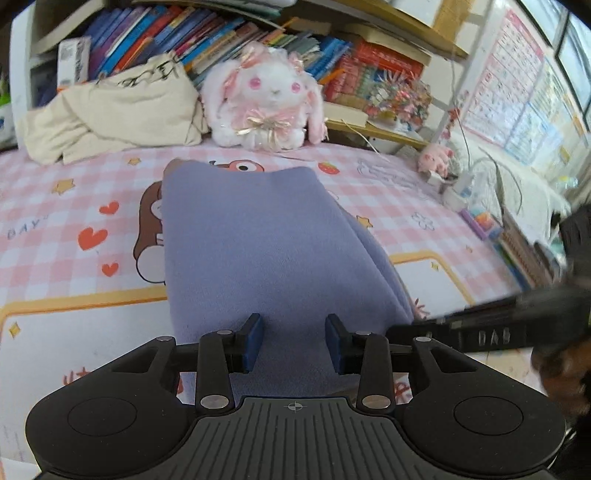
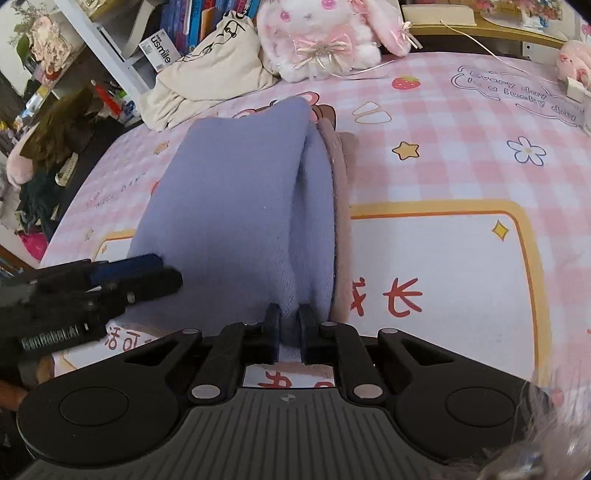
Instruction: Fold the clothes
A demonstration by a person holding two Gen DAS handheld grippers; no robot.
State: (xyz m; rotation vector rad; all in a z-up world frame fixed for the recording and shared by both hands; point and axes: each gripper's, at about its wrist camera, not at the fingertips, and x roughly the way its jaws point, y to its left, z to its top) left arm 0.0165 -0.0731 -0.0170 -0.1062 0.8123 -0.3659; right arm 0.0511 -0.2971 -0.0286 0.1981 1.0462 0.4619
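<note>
My left gripper [image 1: 294,341] gapes above the folded purple garment [image 1: 258,251], right gripper [image 2: 289,326] pinches its near edge, plush bunny [image 1: 266,99] and cream bag [image 1: 114,110] beyond it.

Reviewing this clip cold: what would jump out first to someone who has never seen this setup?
The folded lavender fleece garment fills the middle of both views, lying on a pink checked cartoon sheet. Behind it a white-and-pink plush rabbit sits against crowded bookshelves, beside a rumpled cream tote bag. The right gripper is nearly closed on the garment's near edge; the left gripper is open above it.
</note>
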